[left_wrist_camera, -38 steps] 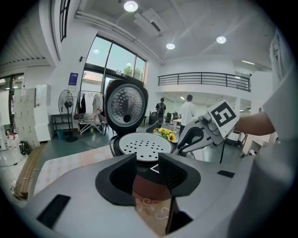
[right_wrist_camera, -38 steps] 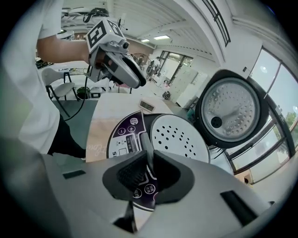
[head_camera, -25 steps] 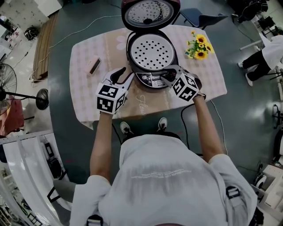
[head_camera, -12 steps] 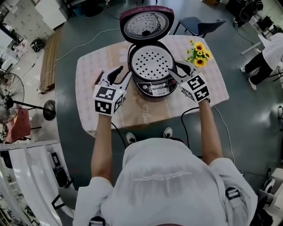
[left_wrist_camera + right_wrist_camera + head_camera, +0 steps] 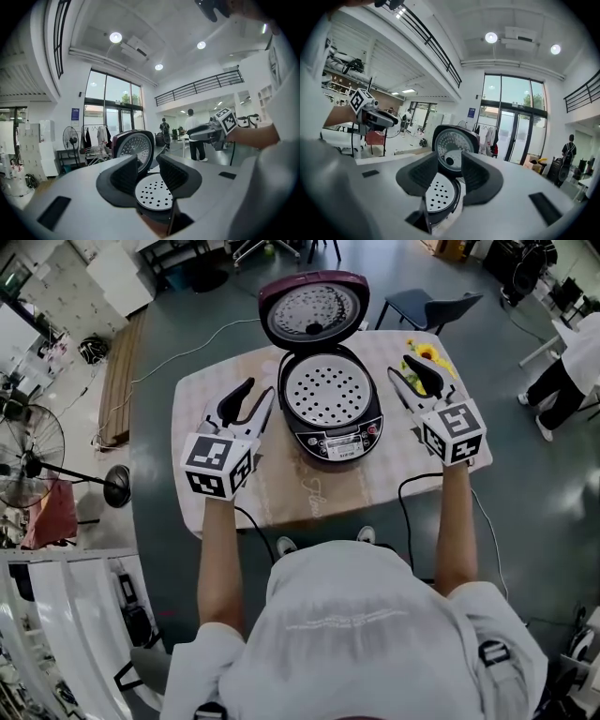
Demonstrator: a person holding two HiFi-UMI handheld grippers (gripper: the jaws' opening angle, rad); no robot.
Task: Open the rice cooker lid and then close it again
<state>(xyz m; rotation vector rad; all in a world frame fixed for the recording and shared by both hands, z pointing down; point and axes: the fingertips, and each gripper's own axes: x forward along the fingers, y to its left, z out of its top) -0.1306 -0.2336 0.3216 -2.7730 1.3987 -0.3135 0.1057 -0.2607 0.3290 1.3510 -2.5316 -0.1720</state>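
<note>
Your left gripper [image 5: 251, 397] and right gripper [image 5: 403, 371] flank the rice cooker [image 5: 333, 418], lid [image 5: 313, 308] raised. Both jaws apart, empty; the right jaws have just been opening.

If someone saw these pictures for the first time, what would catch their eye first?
The dark maroon rice cooker at the middle of the pink checked table, its round lid standing wide open behind a perforated silver tray. Either side of it the left gripper and right gripper hang in the air, jaws apart and empty; the right one's jaws have just been opening. Yellow sunflowers peek out beside the right gripper.
</note>
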